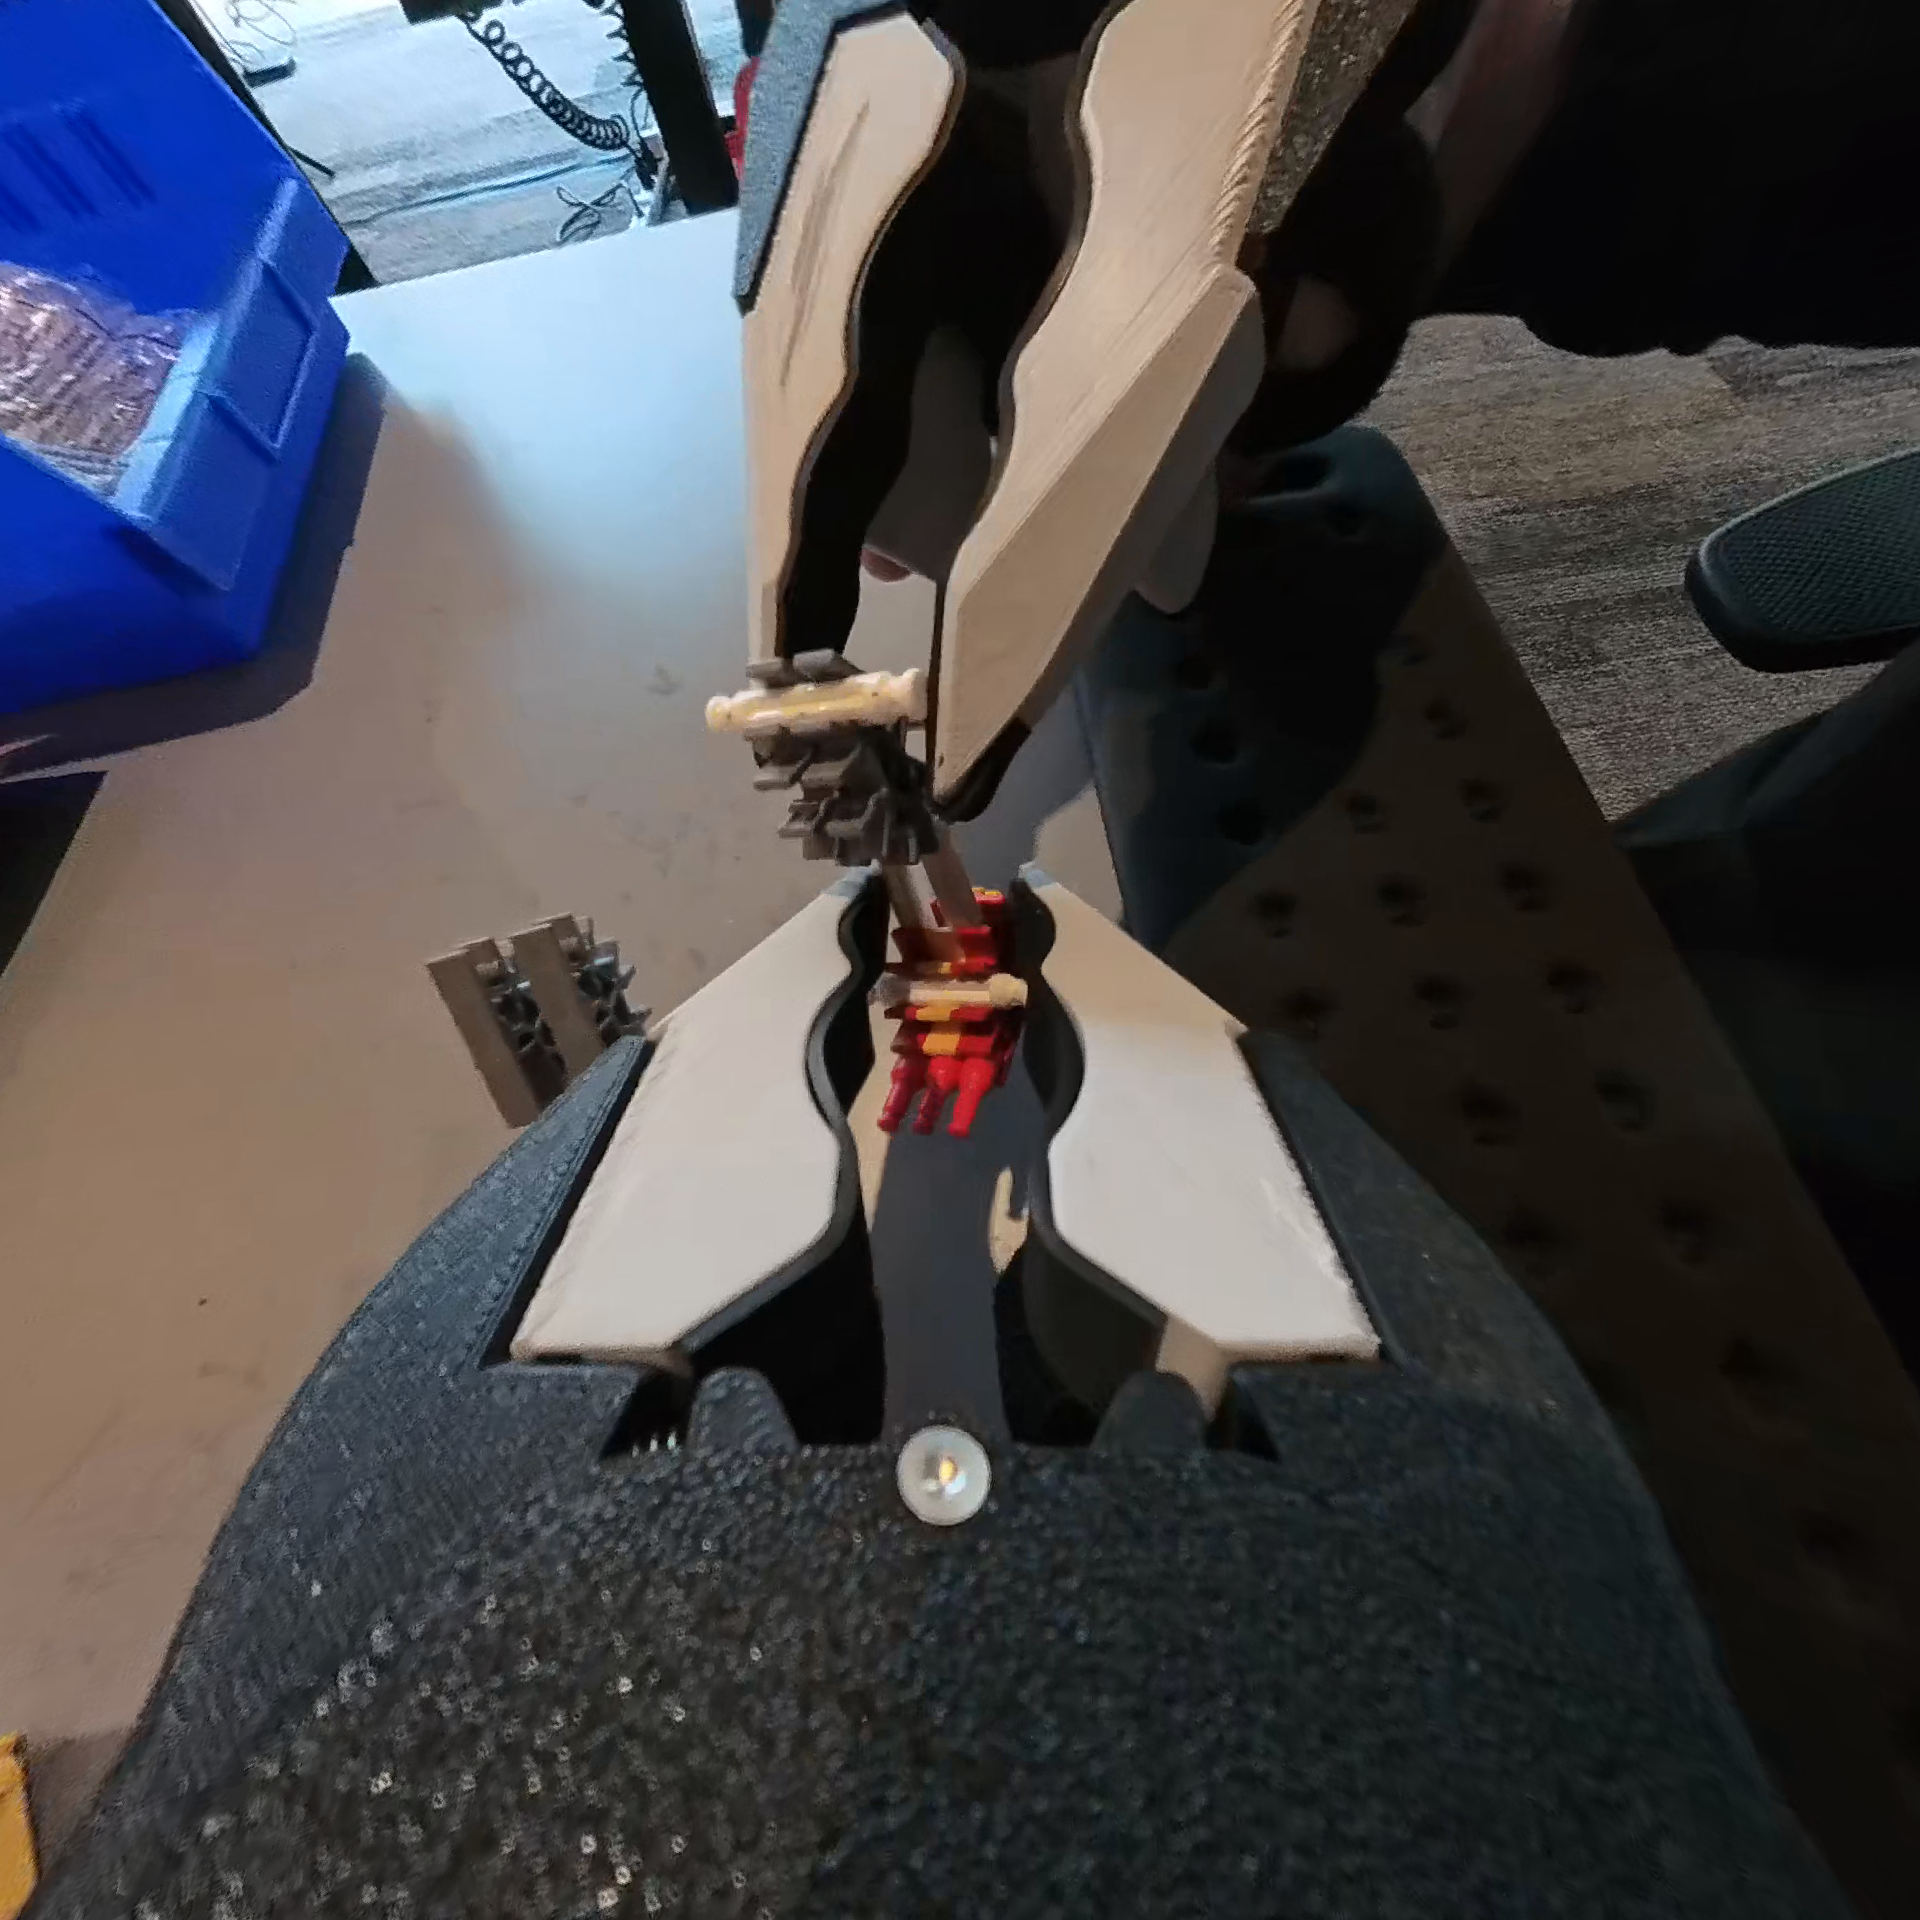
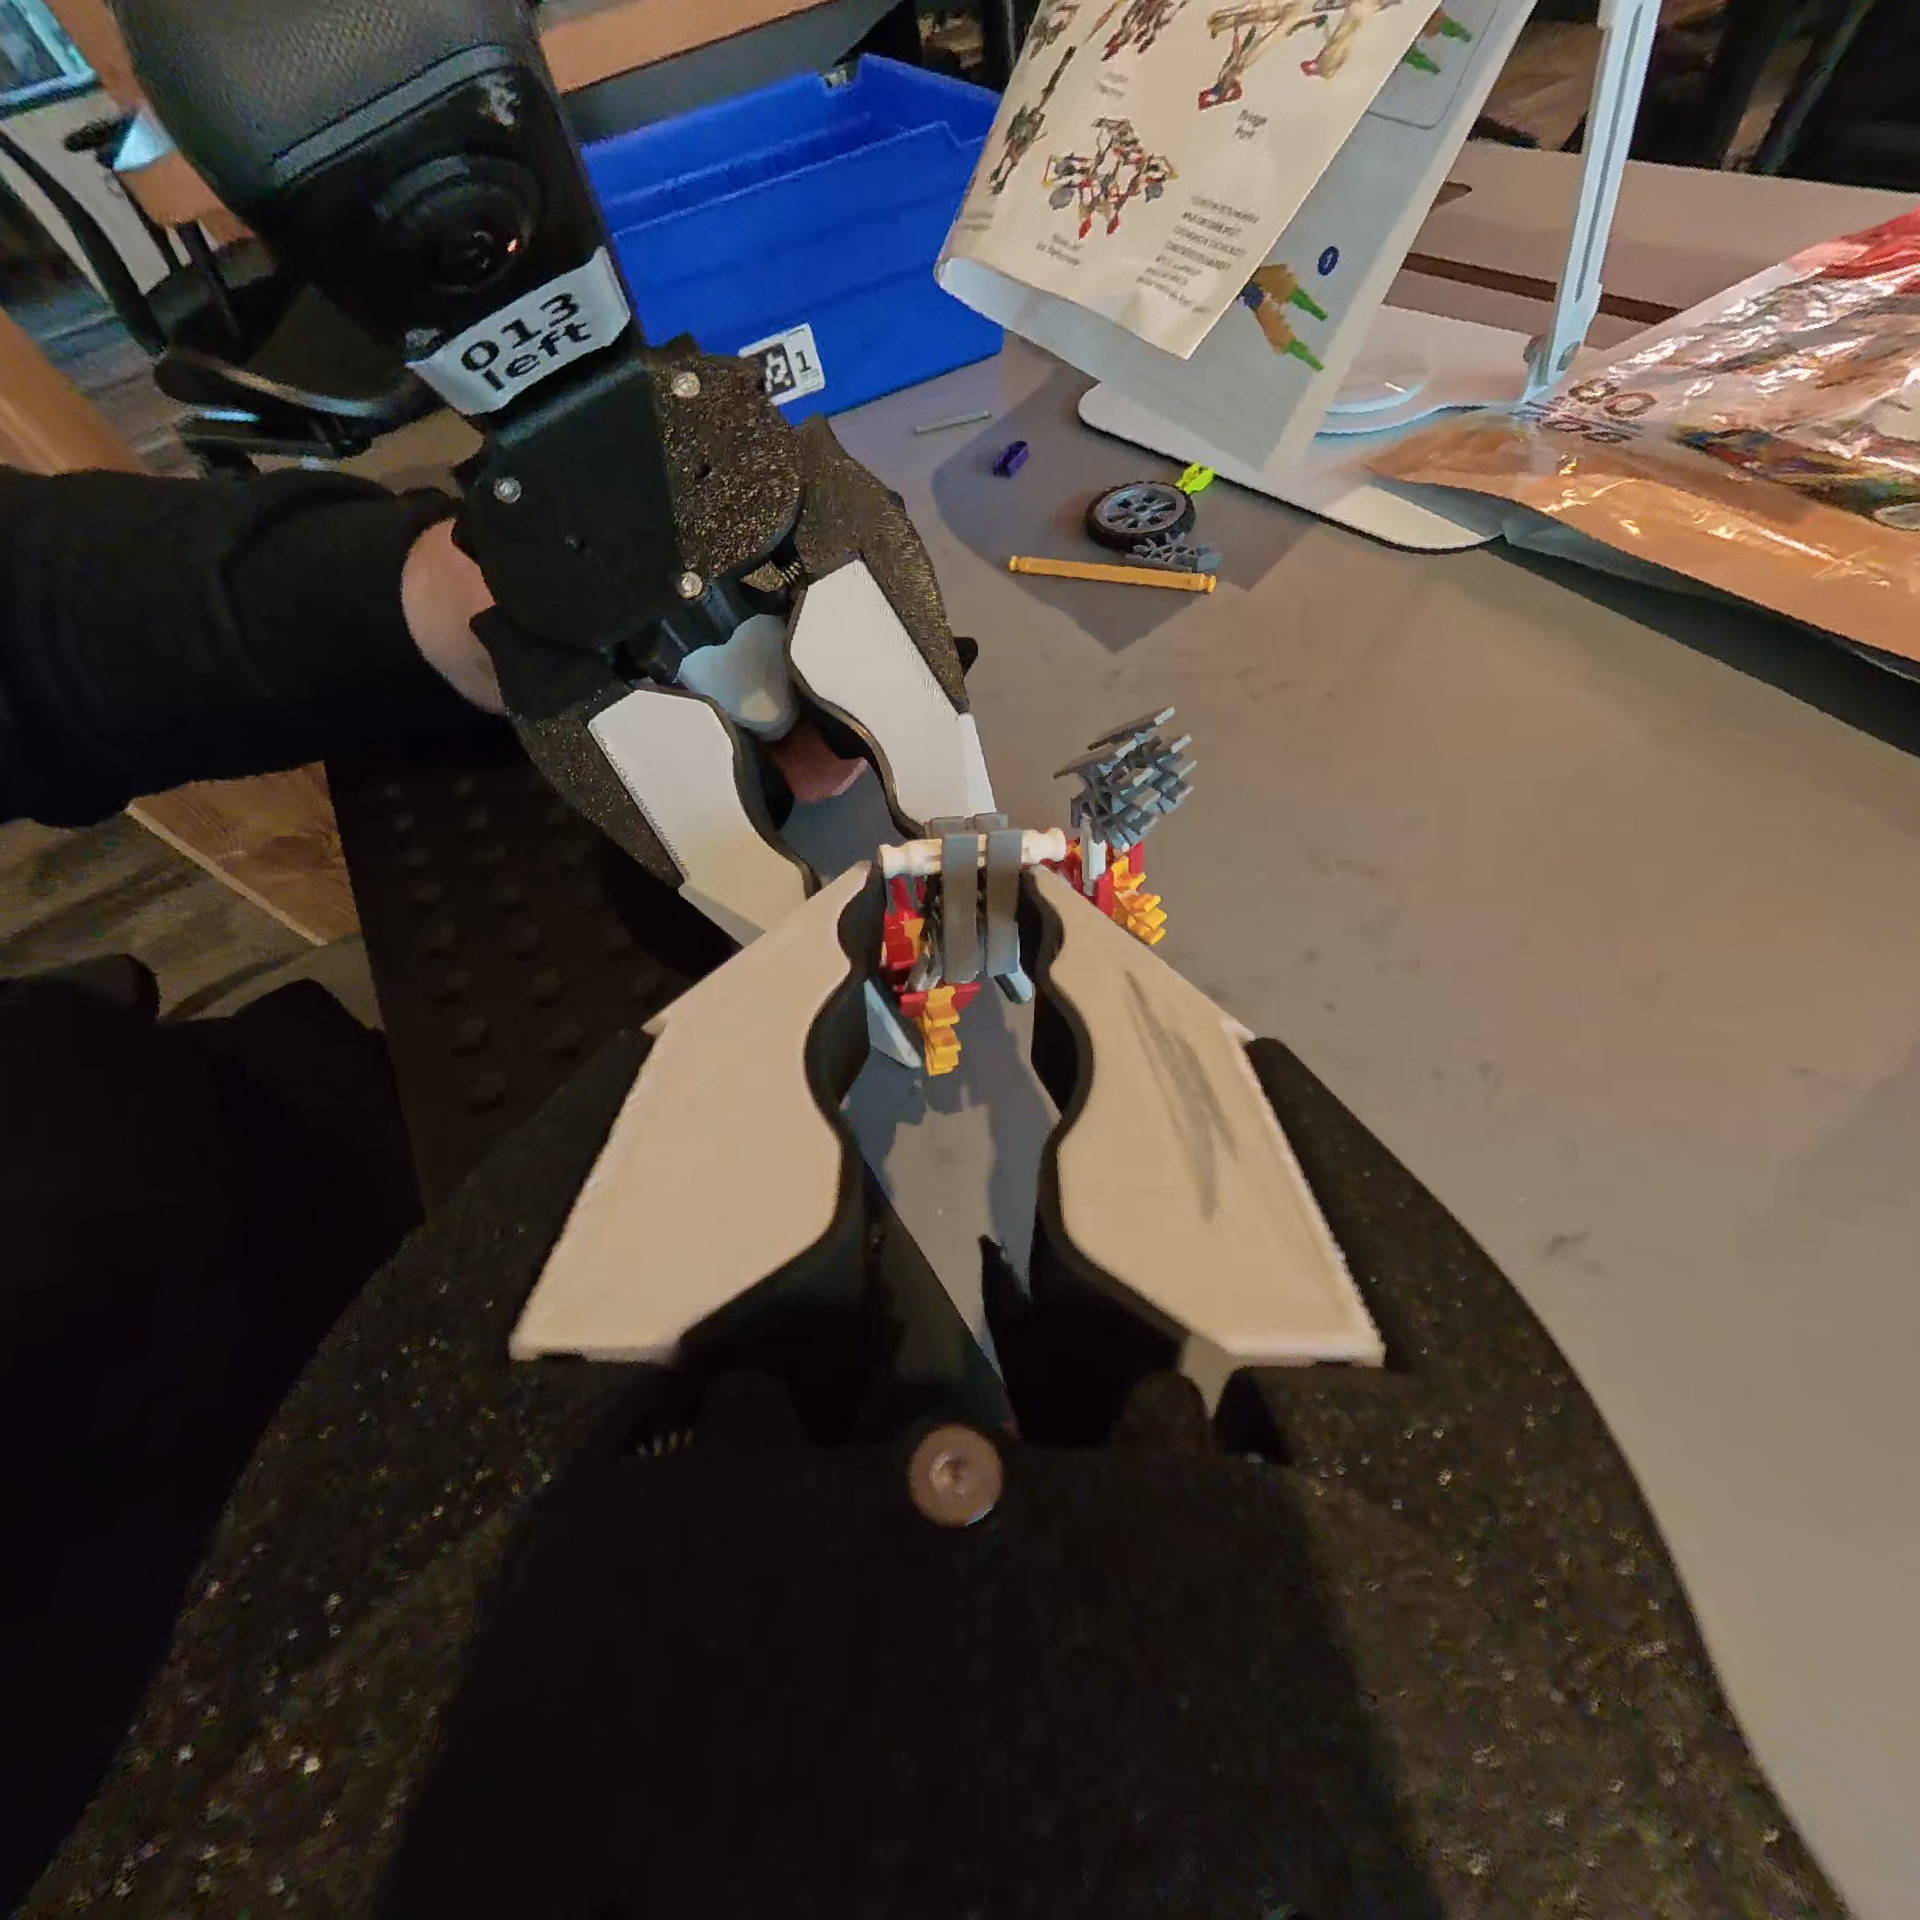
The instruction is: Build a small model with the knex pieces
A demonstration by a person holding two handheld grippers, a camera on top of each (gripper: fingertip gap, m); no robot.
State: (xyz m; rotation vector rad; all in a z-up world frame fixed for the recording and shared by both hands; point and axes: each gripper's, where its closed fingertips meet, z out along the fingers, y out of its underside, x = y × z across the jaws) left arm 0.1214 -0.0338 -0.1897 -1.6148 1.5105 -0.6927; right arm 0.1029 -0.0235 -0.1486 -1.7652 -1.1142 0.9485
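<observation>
A small toy assembly of red and yellow connectors (image 1: 951,1008), grey connectors (image 1: 831,790) and white rods is held between both grippers above the table. My left gripper (image 1: 940,904) is shut on the red and yellow end. My right gripper (image 2: 951,894) is shut on two grey connectors (image 2: 971,914) threaded on a white rod (image 2: 904,857). In the left wrist view the right gripper (image 1: 883,727) reaches down from above. In the right wrist view the left gripper (image 2: 883,862) comes in from the upper left, tips meeting mine.
Grey connectors (image 1: 530,997) lie beside the assembly and also show in the right wrist view (image 2: 1127,779). A blue bin (image 2: 790,218), a booklet on a white stand (image 2: 1174,156), a plastic bag (image 2: 1714,416), a wheel (image 2: 1140,511) and a yellow rod (image 2: 1112,574) sit farther back. A black perforated board (image 1: 1455,935) borders the table. There is about 4 centimetres between the tips of the two grippers. Both grippers' tips are roughly 25 centimetres from the wheel (image 2: 1140,511).
</observation>
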